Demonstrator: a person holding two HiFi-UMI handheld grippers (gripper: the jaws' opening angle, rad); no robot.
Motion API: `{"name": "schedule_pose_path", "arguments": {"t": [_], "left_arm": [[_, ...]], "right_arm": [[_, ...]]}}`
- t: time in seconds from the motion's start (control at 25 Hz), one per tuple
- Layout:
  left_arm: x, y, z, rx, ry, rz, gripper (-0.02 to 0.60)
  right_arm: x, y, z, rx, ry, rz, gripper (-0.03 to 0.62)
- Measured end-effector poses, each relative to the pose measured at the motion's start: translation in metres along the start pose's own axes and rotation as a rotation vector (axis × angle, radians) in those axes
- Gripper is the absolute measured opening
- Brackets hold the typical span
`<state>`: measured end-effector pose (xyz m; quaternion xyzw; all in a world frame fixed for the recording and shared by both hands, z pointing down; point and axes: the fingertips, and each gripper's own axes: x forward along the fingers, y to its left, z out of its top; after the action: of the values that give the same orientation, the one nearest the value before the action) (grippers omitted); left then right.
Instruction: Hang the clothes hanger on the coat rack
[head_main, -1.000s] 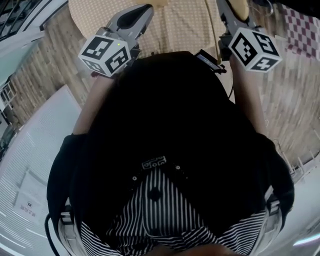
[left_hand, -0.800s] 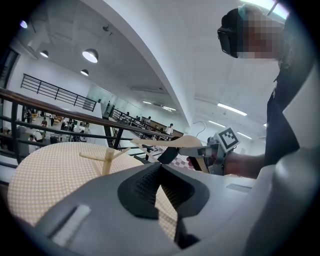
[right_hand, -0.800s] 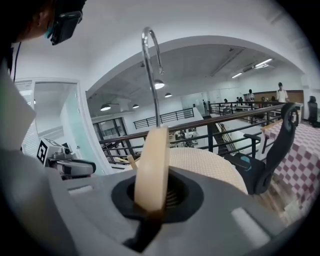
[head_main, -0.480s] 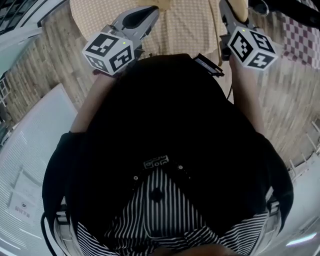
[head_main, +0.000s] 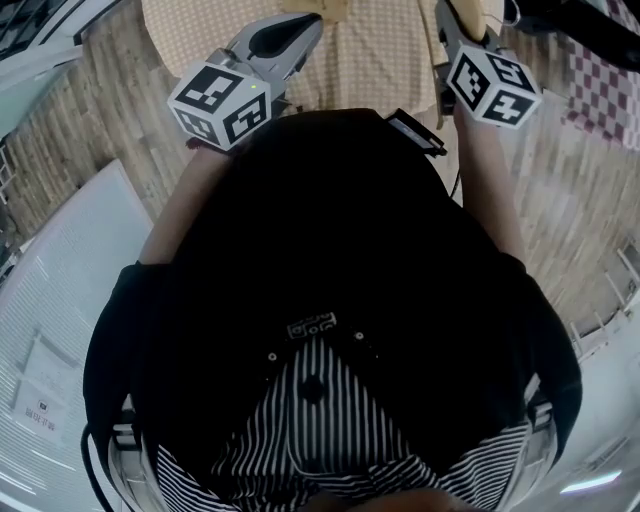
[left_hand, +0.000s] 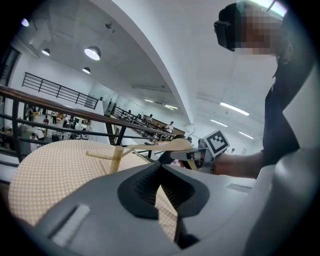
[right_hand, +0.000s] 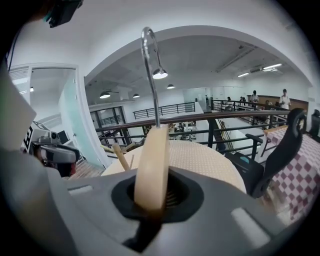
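Holding the hanger (right_hand: 151, 165) clamped in my right gripper (right_hand: 155, 197), hook up, its length edge-on to me; the rack (right_hand: 120, 156) stands far and left of it on the table (right_hand: 210, 162); my left gripper (left_hand: 162, 187) is closed, empty.

round table, beige gingham cloth (head_main: 370, 50), on wooden plank floor (head_main: 80, 130). maroon-and-white checked cloth (head_main: 600, 70) right of table. black office chair (right_hand: 285, 145) between table and checked cloth. black railing (right_hand: 235, 116) beyond table; distant people (right_hand: 284, 98) past it. glass partition (right_hand: 75, 125) at left. round ceiling lamps (left_hand: 93, 52) lit.
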<state>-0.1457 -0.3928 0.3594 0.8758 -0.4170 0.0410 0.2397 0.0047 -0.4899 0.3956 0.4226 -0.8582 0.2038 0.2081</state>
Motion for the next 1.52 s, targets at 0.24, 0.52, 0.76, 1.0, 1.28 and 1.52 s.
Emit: {"name": "schedule_pose_path", "arguments": {"t": [0.24,0.52,0.76,1.0,1.28,1.52], "left_arm": [[0.001,0.004,-0.001,0.0,-0.005,0.01,0.005],[0.001,0.008,-0.009,-0.018,-0.015,0.022,0.005],[-0.005,0.009,-0.008,-0.031,-0.03,0.043,0.005],[-0.024,0.02,-0.021,-0.052,-0.045,0.082,0.005],[-0.025,0.024,-0.021,-0.081,-0.072,0.097,0.005],[-0.031,0.031,-0.024,-0.099,-0.081,0.124,0.005]], "right_arm": [[0.02,0.004,-0.009,-0.05,0.038,-0.001,0.002],[0.044,0.012,-0.025,-0.134,0.108,0.019,0.002],[0.069,0.025,-0.036,-0.196,0.16,0.031,0.002],[0.096,0.052,-0.044,-0.255,0.193,0.056,0.002],[0.118,0.064,-0.046,-0.284,0.231,0.067,0.002],[0.14,0.067,-0.051,-0.32,0.258,0.062,0.002]]}}
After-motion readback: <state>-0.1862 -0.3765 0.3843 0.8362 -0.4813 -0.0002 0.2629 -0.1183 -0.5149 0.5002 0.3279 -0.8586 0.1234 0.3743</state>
